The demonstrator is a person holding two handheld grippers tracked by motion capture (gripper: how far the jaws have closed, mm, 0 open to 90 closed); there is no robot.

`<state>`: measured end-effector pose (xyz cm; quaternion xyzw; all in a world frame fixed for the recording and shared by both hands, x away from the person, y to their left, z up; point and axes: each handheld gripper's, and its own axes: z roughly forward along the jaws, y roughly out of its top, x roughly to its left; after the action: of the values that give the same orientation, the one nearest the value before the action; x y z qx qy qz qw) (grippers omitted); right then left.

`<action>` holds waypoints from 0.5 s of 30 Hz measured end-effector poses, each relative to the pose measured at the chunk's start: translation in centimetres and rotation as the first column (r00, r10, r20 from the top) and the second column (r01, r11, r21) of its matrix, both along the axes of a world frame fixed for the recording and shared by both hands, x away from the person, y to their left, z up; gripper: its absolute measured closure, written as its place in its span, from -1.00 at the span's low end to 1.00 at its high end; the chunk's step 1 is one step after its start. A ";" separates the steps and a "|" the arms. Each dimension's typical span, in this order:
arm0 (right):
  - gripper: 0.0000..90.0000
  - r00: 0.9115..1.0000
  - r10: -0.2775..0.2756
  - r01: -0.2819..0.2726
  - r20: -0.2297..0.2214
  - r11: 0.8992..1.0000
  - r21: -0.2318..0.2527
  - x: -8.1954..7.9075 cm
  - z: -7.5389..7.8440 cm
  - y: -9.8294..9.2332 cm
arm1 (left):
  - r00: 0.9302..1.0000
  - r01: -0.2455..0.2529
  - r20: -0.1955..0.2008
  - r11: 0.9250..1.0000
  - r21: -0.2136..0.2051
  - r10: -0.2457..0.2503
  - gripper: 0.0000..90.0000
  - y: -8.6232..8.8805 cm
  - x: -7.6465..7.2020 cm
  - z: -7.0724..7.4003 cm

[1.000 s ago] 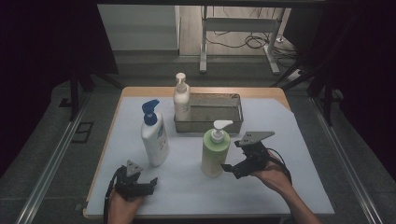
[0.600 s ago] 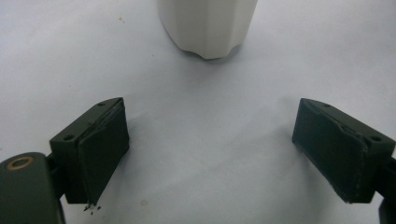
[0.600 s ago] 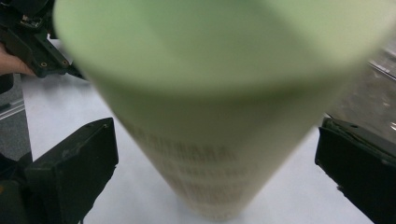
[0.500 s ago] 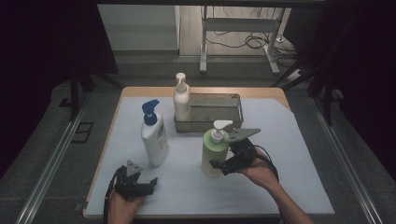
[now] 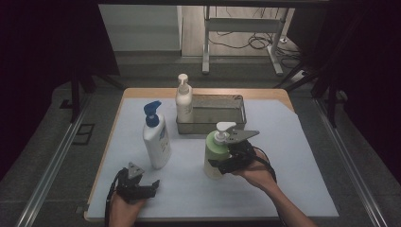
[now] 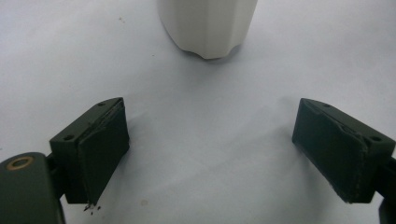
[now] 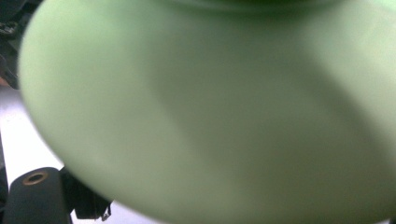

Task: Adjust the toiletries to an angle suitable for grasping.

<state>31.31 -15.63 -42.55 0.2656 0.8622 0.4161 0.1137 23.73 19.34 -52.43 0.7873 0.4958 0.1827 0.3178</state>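
Green pump bottle [image 5: 216,157] stands upright on the white sheet of the worktop [image 5: 293,179], just in front of the metal tray [image 5: 235,105], and it is the thing being worked on. The right hand-held gripper [image 5: 226,163] is at the bottle's side with the body of the bottle between its jaws; in the right gripper view the green wall [image 7: 215,116] sits right against the camera. The jaws have just been closing around it, yet they stand nearly as wide as they go, and I cannot tell from these views whether the pads already press on the plastic. The bottle's base looks to be on the sheet, so no lift has begun.

The left hand-held gripper [image 5: 137,188] rests low near the front edge of the worktop, jaws wide apart with nothing between them; ahead of it stands the white bottle with the blue pump [image 5: 156,139]. A smaller cream pump bottle [image 5: 183,101] stands at the tray's left corner.

By my judgement the reach is done and the grasp is being made; securing the hold, lifting and placing the bottle, perhaps in the tray, are all left
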 end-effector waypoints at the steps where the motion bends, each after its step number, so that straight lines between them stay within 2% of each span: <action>1: -0.74 1.000 -0.002 0.002 -0.002 1.000 -0.006 -0.1 0.1 0.1 | 1.000 0.000 0.000 1.000 0.000 0.000 -0.77 0.0 0.0 0.0; 8: -0.73 1.000 -0.015 0.015 -0.015 1.000 -0.019 0.1 0.4 0.2 | 1.000 0.000 -0.001 1.000 0.000 0.000 -0.77 0.0 0.0 0.0; 15: -0.73 1.000 -0.018 0.018 0.011 1.000 -0.022 0.2 1.9 0.3 | 1.000 0.000 -0.001 1.000 0.000 0.000 -0.77 0.0 0.0 0.0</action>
<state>31.54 -15.34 -40.64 0.2700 0.8637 0.4067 0.1250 23.73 19.34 -52.42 0.7872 0.4961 0.1822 0.3178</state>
